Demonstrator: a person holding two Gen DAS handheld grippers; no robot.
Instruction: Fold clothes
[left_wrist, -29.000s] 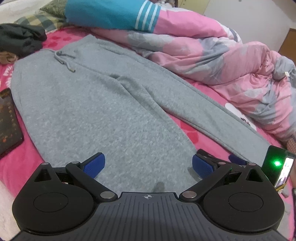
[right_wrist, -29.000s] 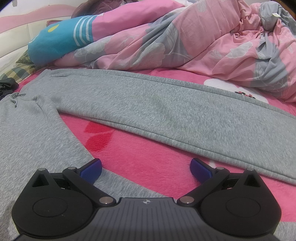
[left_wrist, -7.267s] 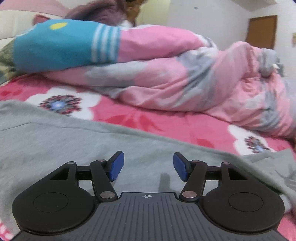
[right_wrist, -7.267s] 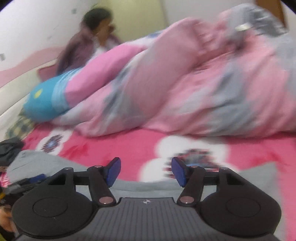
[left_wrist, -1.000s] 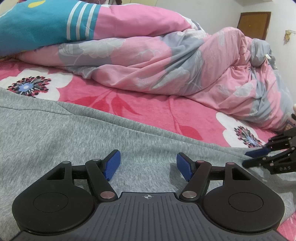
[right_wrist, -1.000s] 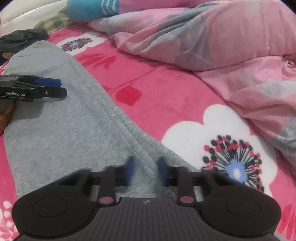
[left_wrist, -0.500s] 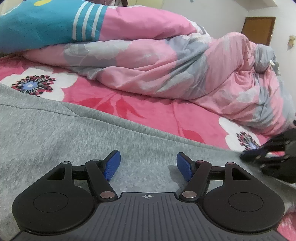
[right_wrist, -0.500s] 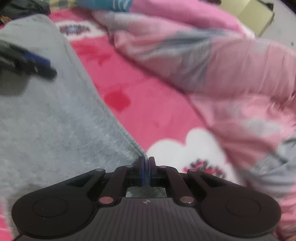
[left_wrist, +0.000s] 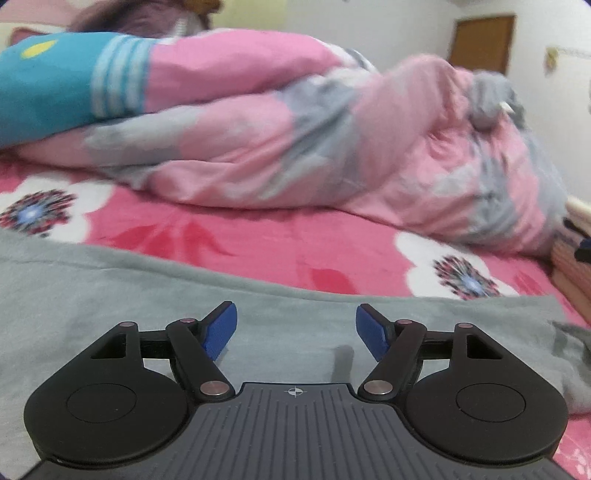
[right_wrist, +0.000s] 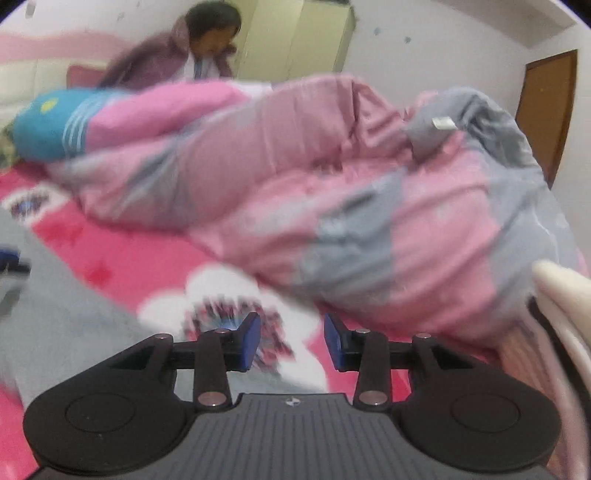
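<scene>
The grey sweatpants (left_wrist: 110, 295) lie flat on the pink flowered bedsheet (left_wrist: 295, 251), folded lengthwise. My left gripper (left_wrist: 293, 328) is open and empty, low over the grey fabric. My right gripper (right_wrist: 291, 341) is open and empty, raised above the sheet near the pants' end (right_wrist: 74, 317), which shows at the left of the right wrist view. Both views are blurred by motion.
A bunched pink and grey quilt (left_wrist: 332, 147) runs along the far side of the bed. A blue striped pillow (left_wrist: 55, 81) lies at the far left. A person (right_wrist: 207, 48) sits behind the quilt. Folded cream bedding (right_wrist: 561, 295) stands at the right edge.
My right gripper was shut on the pants' edge half a second ago; now it is open, lifted and tilted up. My left gripper stays open over the fabric and has tilted up slightly.
</scene>
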